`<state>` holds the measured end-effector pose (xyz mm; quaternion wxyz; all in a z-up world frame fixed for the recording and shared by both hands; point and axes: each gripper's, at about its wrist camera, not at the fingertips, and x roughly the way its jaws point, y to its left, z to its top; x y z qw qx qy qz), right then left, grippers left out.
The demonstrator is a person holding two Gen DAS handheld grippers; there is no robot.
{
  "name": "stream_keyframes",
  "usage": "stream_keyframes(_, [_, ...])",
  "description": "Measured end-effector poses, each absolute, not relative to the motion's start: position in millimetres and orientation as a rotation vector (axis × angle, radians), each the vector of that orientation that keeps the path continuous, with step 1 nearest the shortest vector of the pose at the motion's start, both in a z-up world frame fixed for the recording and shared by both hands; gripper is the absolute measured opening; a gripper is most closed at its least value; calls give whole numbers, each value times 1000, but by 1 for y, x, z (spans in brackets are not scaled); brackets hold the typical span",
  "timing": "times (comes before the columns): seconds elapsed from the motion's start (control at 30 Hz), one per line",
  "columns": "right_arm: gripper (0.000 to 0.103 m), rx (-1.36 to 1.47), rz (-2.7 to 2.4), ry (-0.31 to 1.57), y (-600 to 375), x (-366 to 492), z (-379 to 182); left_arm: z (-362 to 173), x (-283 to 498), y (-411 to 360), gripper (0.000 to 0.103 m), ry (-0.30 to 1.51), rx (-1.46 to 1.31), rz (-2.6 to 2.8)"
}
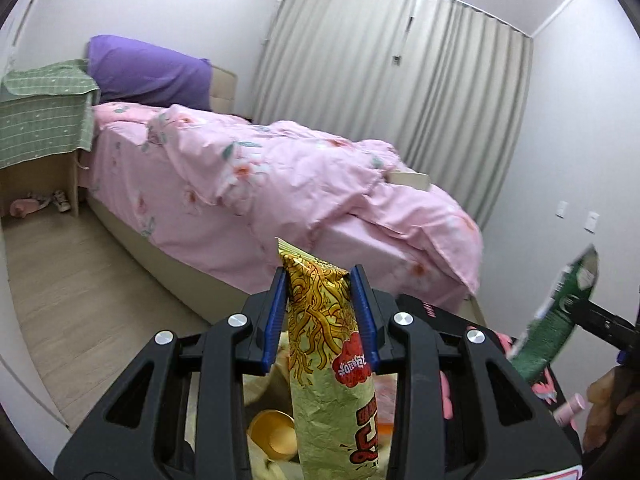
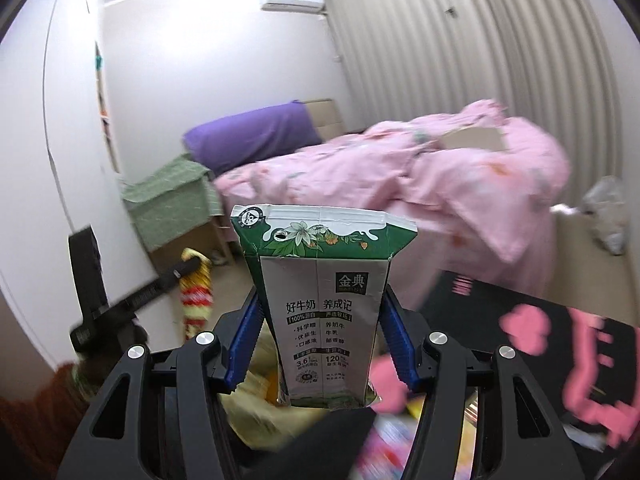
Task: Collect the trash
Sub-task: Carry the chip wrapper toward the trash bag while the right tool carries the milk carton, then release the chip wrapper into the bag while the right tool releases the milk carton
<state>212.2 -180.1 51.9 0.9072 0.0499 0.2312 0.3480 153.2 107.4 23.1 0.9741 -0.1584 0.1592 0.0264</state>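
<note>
- The left tool (image 1: 324, 300) is pinching a yellow snack bag (image 1: 332, 352): both blue pads press its crinkled sides, and the bag's long axis runs forward along the fingers, its sealed top sticking out past the tips.
- The right tool (image 2: 320, 320) is clamped on a flattened green-and-white milk carton (image 2: 324, 304); the pads bear on its two narrow edges, the carton stands upright with its printed face toward the camera, and its folded top rises well above the tips.
- So both pieces of trash are already in the air, one per hand, and neither hand is free for another pick.
- The relation that matters next, I judge, is where a bin or bag lies. A pale crumpled plastic bag (image 2: 608, 212) lies on the floor at the far right beyond the foot of the bed (image 1: 248, 184); whether it is the collection bag I cannot tell.
- If it is, the right hand is the nearer one, since the bag lies off to its right side, and the left would have to cross further over.
- Both tools point slightly downward above a black tabletop (image 2: 500, 300) with pink print, which is cluttered below the fingers.
- The two tools ride side by side: the carton and the right tool show at the right edge of the left view, the snack bag at the left of the right view.
- The right view is smeared, so small items on the tabletop are unreadable.
</note>
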Motion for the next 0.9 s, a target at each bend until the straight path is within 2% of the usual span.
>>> stream_keyframes(0.1, [54, 101, 763, 502, -143, 251, 33, 14, 164, 123, 31, 322, -375, 88])
stream_keyframes(0.3, [53, 70, 812, 758, -90, 310, -40, -17, 189, 133, 31, 371, -425, 88])
stream_keyframes(0.47, [51, 43, 861, 812, -76, 313, -49, -49, 215, 135, 31, 398, -466, 71])
stream_keyframes(0.63, [51, 159, 901, 723, -78, 323, -33, -56, 220, 138, 31, 396, -498, 69])
stream_keyframes(0.73, [51, 203, 928, 786, -72, 329, -47, -63, 214, 140, 31, 438, -494, 89])
stream_keyframes(0.9, [51, 109, 870, 950, -67, 323, -83, -81, 208, 147, 31, 498, -501, 111])
